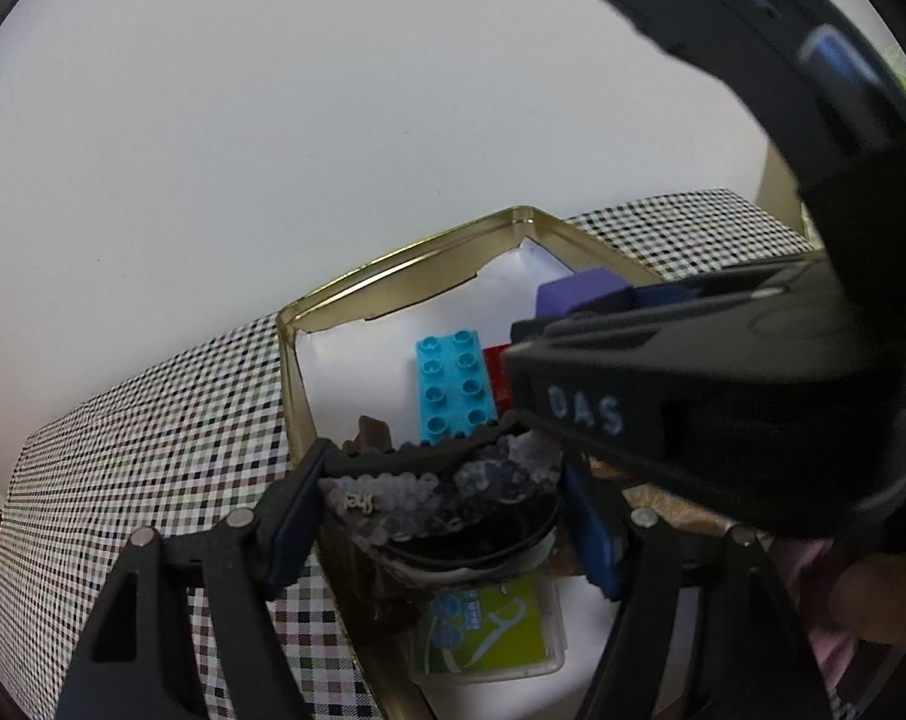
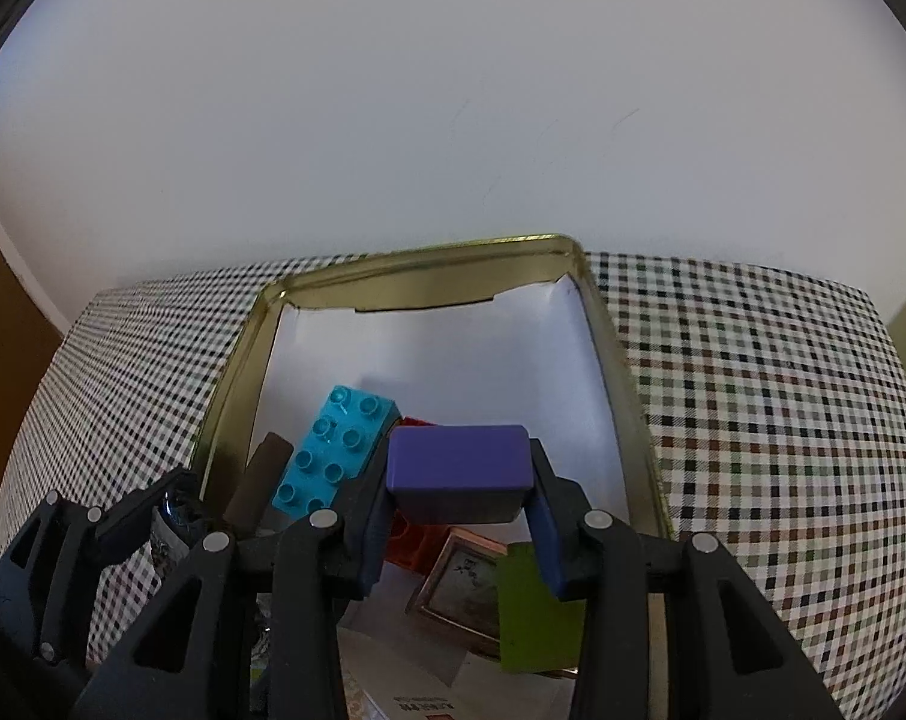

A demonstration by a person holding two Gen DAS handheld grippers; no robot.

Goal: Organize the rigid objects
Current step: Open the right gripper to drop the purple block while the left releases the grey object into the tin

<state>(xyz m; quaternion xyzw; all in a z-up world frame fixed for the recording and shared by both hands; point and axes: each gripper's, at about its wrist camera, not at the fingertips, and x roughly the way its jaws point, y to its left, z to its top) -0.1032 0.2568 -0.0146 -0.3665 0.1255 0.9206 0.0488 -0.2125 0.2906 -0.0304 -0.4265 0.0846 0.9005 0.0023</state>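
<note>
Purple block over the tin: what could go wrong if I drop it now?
1. The purple block, clamped in the right gripper, hangs above the turquoise brick and a small picture frame; it may land tilted on them.
2. The left gripper, holding a sequined item, sits close beside it over the gold tin; the fingers might collide.

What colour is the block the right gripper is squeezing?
Purple. The block shows best in the right wrist view, pinched in the right gripper.

The tin (image 2: 621, 372) sits on the tablecloth (image 2: 753, 390); a studded brick (image 2: 333, 450) lies inside it.
</note>
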